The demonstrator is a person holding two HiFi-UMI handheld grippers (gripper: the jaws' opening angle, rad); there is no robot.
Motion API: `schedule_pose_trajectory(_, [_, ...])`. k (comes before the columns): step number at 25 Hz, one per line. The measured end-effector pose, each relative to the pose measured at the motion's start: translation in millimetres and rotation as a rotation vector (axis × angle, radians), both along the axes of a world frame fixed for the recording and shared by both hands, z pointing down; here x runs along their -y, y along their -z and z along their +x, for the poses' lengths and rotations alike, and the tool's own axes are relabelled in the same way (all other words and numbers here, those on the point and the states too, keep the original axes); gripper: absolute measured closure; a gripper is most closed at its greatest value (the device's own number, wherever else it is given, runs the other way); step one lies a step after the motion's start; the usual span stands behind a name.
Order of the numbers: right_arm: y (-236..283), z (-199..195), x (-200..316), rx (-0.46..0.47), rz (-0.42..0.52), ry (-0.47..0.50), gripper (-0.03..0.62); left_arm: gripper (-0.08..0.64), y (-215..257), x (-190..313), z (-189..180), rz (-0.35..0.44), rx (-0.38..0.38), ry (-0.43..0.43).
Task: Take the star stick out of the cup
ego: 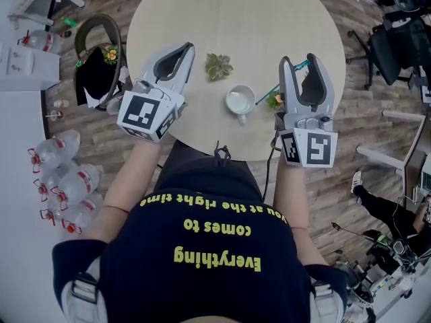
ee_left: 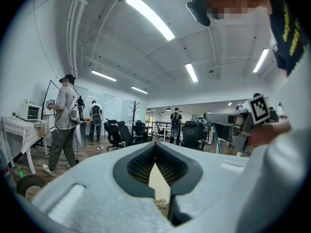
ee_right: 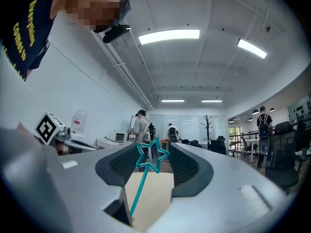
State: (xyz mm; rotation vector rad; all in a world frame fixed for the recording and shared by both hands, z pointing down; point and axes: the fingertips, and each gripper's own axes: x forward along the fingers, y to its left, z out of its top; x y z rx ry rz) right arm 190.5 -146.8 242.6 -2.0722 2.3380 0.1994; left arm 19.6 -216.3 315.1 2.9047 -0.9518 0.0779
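Note:
The teal star stick (ee_right: 152, 155) stands between the jaws of my right gripper (ee_right: 153, 152). Its star is pinched by the ribbed pads and its stem slants down toward me. In the head view the right gripper (ego: 300, 59) hovers over the table's right side, and the stem (ego: 264, 96) reaches down-left, ending beside the white cup (ego: 240, 101). The cup stands upright near the front edge of the round table (ego: 236, 12). My left gripper (ego: 186, 48) is shut and empty, left of the cup, its pads (ee_left: 146, 166) closed together.
A small succulent ornament (ego: 219, 66) lies behind the cup, and a flower ornament (ego: 274, 100) lies under the right gripper. A chair (ego: 101, 59) and several water bottles (ego: 60, 173) are on the floor at the left. Office chairs (ego: 397, 46) stand at the right.

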Motion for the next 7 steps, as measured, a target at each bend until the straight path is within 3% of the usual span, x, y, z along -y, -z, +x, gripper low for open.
schedule_pose_trajectory(7, [-5.9, 1.8, -0.2, 0.005, -0.01, -0.011, 0.376, 0.558, 6.1, -0.1, -6.7, 0.013, -0.017, 0.012])
